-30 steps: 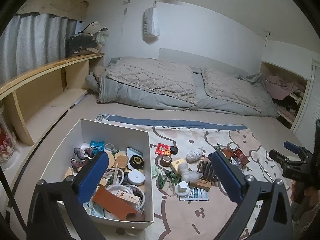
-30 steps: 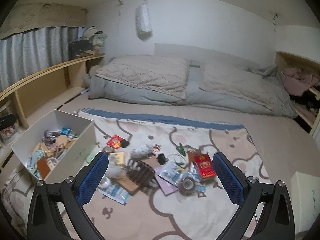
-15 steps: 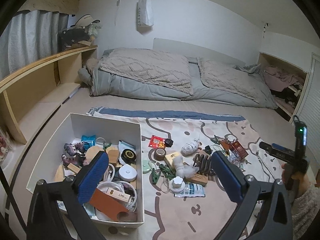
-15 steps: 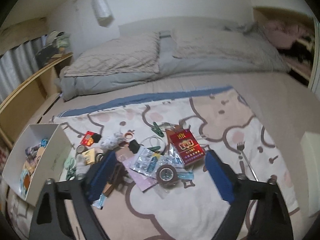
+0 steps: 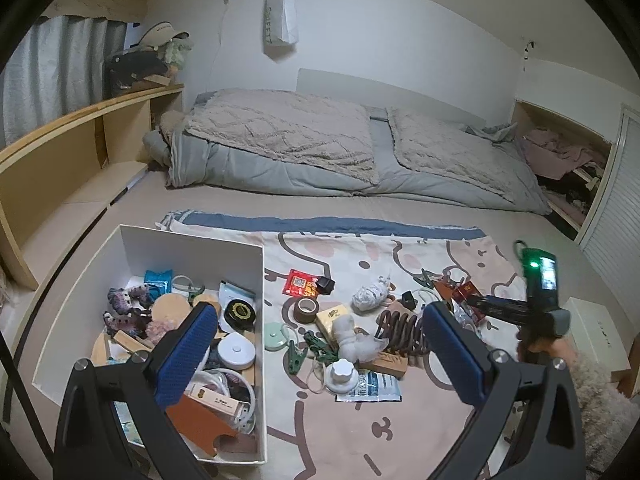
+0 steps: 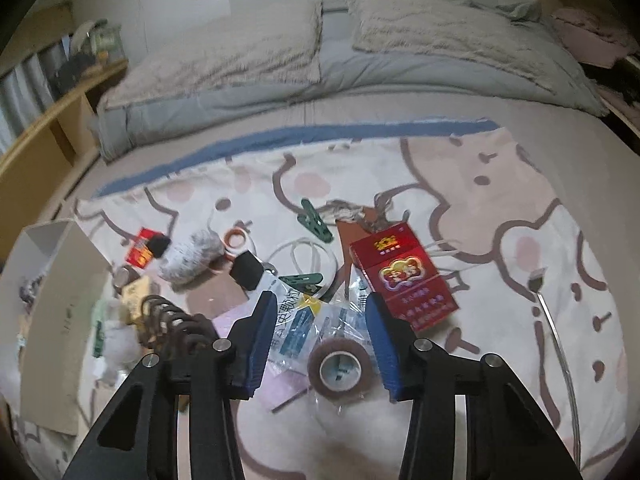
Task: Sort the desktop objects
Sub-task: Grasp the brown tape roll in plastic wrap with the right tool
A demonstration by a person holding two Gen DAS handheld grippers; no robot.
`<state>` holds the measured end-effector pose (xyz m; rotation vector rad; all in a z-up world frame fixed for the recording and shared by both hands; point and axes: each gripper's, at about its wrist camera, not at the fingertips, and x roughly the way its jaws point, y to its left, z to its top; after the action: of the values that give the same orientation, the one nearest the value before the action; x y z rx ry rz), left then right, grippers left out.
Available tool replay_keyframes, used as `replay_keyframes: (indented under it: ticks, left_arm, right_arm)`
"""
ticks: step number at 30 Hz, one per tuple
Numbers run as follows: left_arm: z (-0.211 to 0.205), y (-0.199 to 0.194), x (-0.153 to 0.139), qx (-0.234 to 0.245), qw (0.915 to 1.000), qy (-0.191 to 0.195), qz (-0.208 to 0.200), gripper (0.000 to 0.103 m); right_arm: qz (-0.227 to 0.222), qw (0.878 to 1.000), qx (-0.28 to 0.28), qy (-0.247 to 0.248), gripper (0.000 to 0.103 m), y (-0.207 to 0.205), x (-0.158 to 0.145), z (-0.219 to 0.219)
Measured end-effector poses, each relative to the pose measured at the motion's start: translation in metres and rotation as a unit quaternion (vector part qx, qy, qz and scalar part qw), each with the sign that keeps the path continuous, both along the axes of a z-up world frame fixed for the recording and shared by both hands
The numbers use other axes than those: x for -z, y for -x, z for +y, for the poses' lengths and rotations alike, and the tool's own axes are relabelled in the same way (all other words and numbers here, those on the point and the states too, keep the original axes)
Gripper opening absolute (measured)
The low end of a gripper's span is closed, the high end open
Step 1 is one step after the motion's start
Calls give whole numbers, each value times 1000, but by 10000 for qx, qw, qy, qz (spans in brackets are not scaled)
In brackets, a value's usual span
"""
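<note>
A white box full of small items stands at the left on a patterned cloth. Loose items lie on the cloth: a brown tape roll, a red cigarette pack, clear sachets, a coiled brown holder, green clips. My left gripper is open and empty, held above the box edge and the pile. My right gripper is open, low over the cloth, with the tape roll and sachets between its fingers; it also shows in the left wrist view.
A bed with grey and beige quilts lies behind the cloth. A wooden shelf runs along the left. A white box sits at the right. A metal fork lies on the cloth's right side.
My right gripper has dropped down and forward over the tape roll and its fingers have narrowed. My left gripper has shifted slightly and stays open.
</note>
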<state>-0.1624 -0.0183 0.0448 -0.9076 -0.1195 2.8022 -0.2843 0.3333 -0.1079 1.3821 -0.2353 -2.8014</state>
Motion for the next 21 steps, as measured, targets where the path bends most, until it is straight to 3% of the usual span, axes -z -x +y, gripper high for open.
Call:
replay_keyframes:
  ticks: [9,13,21]
  left_arm:
    - [18,26,25,264,9984,-112,-482,102]
    - [30,40,41,368,9961,-213,-777,101]
    - [59,61,71,441,9925,59,-1139,94]
  right_arm:
    - [-544,9982,111,-210,46,18,38,5]
    - [-720,9967,-52,-360,46,3,57,6]
    - [-659,9973,-261,-168,46,-46,74,11]
